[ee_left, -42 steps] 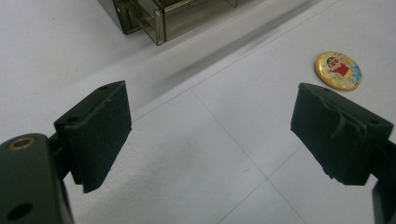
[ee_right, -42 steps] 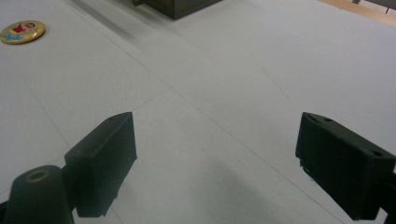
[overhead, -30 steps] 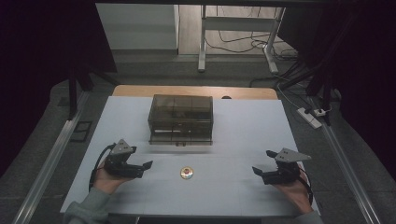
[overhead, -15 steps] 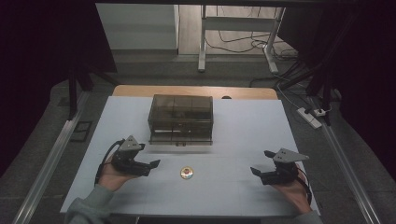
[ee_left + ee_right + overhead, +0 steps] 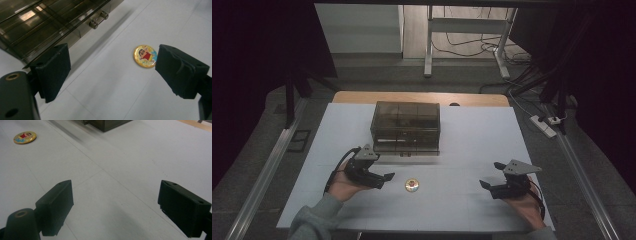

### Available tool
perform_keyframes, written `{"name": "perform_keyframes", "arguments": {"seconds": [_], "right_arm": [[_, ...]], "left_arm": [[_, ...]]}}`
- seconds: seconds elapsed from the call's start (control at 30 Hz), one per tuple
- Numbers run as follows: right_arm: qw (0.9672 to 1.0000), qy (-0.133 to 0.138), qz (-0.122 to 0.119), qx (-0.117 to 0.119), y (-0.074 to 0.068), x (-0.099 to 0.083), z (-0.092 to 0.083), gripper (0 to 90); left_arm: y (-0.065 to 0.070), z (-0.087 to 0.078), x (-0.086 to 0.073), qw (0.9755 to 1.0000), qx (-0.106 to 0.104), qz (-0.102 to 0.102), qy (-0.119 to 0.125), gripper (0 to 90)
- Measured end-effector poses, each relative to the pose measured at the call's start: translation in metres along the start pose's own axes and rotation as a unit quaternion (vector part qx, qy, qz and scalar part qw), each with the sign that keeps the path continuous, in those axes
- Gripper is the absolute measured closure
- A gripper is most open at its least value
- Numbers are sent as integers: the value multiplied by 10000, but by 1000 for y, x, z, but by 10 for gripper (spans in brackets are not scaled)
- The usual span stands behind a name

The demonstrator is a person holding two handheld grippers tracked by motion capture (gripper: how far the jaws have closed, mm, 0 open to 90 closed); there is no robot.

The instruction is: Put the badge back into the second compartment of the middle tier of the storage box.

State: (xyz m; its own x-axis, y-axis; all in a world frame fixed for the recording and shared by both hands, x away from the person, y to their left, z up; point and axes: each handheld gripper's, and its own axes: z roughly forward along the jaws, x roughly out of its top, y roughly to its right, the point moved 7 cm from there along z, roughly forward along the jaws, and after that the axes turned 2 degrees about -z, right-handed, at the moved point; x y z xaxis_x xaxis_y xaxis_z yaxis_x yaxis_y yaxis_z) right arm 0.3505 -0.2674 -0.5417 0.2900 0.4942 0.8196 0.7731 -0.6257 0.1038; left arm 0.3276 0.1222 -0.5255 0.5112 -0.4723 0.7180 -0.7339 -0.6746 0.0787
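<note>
Badge (image 5: 145, 56) | on table, just beside left tool (image 5: 112, 66) | both tools wide apart, empty

A lab — black curtains (image 5: 267, 45), floor cables (image 5: 472, 47), power strip (image 5: 543, 125), rail-framed white table (image 5: 472, 135).

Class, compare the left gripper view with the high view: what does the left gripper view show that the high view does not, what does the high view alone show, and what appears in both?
The left gripper view alone reveals detail: the cartoon figure in red printed on the round yellow badge and the small cylindrical metal handle on the smoky transparent plastic drawer box.

The high view alone takes in the right gripper, open above the white tabletop, the person's grey sleeve, and the floor with cables beyond the table.

Both show the badge, the drawer box, the tabletop, and the left gripper open, its jaws apart near the badge.
</note>
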Motion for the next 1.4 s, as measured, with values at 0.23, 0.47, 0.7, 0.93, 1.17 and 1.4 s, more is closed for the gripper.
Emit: {"name": "perform_keyframes", "arguments": {"seconds": [0.23, 0.47, 0.7, 0.93, 1.17, 1.4], "right_arm": [[10000, -1, -5, 33, -1, 0, 2, 127], [10000, -56, -21, 47, -2, -1, 4, 130], [10000, -57, -21, 66, -3, -1, 4, 130], [10000, -40, -33, 81, -3, 0, 4, 131], [10000, -66, -30, 62, -3, -1, 5, 131], [9999, -99, -31, 80, -4, -2, 6, 131]], "left_arm": [[6, 7, 7, 9999, -88, 113, -68, 133], [14, 19, 11, 9991, -250, 224, -247, 133], [22, 28, 15, 9980, -354, 378, -372, 134], [34, 41, 22, 9953, -532, 602, -534, 134], [43, 56, 23, 9920, -655, 768, -759, 134], [47, 67, 22, 9893, -717, 841, -947, 135]]}}
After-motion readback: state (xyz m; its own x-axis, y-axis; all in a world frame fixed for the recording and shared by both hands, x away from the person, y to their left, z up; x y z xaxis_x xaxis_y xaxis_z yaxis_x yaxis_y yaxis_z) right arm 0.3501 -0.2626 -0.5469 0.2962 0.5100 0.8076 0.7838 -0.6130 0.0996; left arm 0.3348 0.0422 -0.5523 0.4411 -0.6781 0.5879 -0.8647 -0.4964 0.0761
